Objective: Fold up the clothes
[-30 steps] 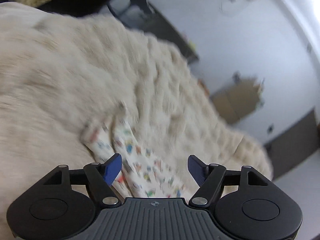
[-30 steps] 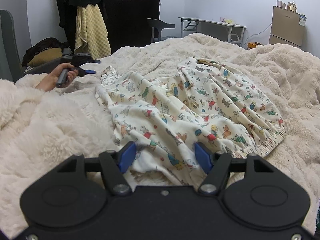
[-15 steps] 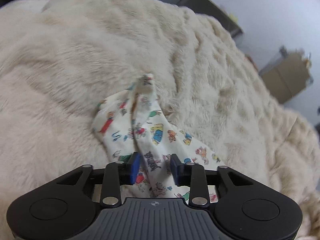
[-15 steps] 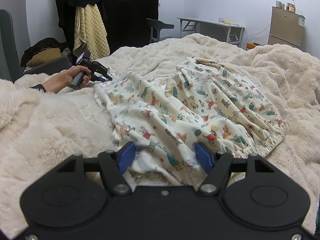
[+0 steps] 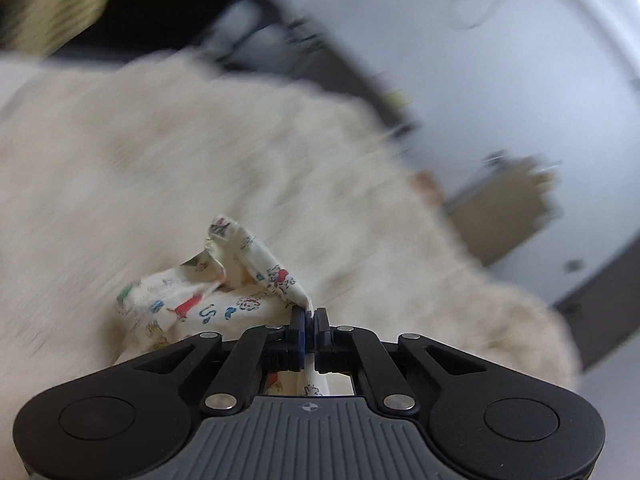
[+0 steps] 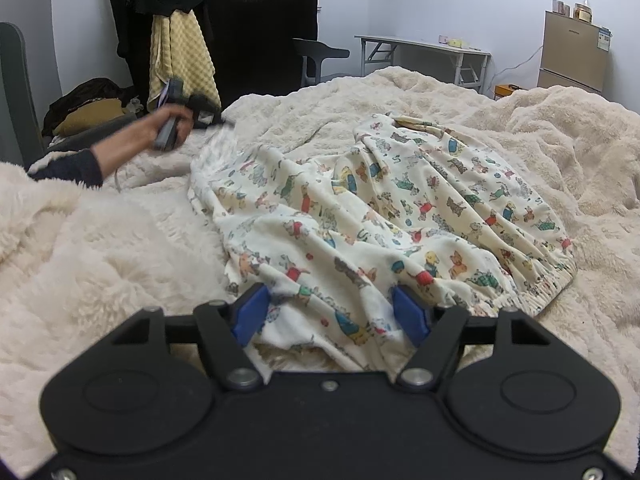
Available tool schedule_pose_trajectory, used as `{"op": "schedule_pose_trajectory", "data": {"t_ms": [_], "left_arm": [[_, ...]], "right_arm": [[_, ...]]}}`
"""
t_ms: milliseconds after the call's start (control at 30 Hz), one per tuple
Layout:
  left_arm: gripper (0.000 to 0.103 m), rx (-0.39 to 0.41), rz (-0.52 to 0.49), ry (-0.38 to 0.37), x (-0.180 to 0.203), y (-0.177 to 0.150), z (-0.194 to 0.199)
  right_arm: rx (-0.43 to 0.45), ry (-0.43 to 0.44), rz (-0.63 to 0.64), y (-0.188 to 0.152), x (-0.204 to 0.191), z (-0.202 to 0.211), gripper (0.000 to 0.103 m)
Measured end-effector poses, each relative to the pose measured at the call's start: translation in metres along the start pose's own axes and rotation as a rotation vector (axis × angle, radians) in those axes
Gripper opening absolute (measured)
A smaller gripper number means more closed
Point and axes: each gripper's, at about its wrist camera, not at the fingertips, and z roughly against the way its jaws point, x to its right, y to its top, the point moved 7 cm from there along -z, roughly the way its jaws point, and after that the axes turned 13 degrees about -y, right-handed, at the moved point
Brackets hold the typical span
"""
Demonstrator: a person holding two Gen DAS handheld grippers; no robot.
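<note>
Lying spread across a bed under a cream fluffy blanket [image 6: 120, 272]: one cream garment [image 6: 380, 216] printed with small coloured cartoon animals, elastic-gathered hem at the right edge. No legible writing on the print; a label on the beige cabinet [image 6: 572, 56] against the far wall is too small to read.

Left gripper [image 5: 308, 314]: jaws clenched on a bunched corner of the garment, a narrow fold of fabric pinched between them and the rest of that corner lifted and crumpled just ahead. In the right wrist view the same tool is seen in the person's left hand [image 6: 168, 128], blurred, above the garment's far left corner; a dark sleeve [image 6: 68, 168] covers the forearm.

Right gripper [image 6: 332, 312]: jaws released, standing wide on either side of the garment's near edge, which lies between the blue pads [image 6: 250, 312] without being pressed.

Containers: bottles or jars on top of the cabinet, contents not discernible.

Surroundings: folding worktop [image 6: 424, 46] with small items, dark chair [image 6: 320, 58], yellow waffle-textured towel [image 6: 180, 60] hanging among dark clothes, a heap of dark and mustard clothing [image 6: 88, 108] at left.
</note>
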Motion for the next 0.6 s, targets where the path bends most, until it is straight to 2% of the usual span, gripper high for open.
{"op": "schedule_pose_trajectory", "data": {"t_ms": [100,167,233,333,367,433,533,600], "left_arm": [[0.001,0.115,-0.003,-0.174,0.051,0.042,0.028],[0.001,0.144,-0.025,-0.201,0.061,0.052,0.053],[0.001,0.134,-0.071,-0.160,0.052,0.050,0.077],[0.003,0.077,-0.084,-0.039,0.011,0.030,0.098],[0.007,0.046,-0.054,0.015,-0.016,0.018,0.100],[0.008,-0.015,0.011,0.121,-0.072,-0.007,0.106],[0.008,-0.043,0.204,0.234,-0.160,-0.048,0.124],[0.008,-0.031,0.299,0.241,-0.198,-0.069,0.137]], "right_arm": [[0.001,0.000,0.001,0.000,-0.001,0.000,0.068],[0.001,0.000,0.001,0.000,-0.001,0.000,0.068],[0.002,-0.001,0.002,0.000,-0.001,0.000,0.068],[0.003,-0.001,0.003,0.001,-0.002,-0.001,0.068],[0.003,-0.001,0.003,0.001,-0.002,-0.001,0.068],[0.002,-0.003,0.008,0.001,-0.003,0.000,0.068],[0.000,-0.005,0.015,0.002,-0.004,0.000,0.068],[-0.003,-0.006,0.019,0.003,-0.004,0.000,0.068]]}}
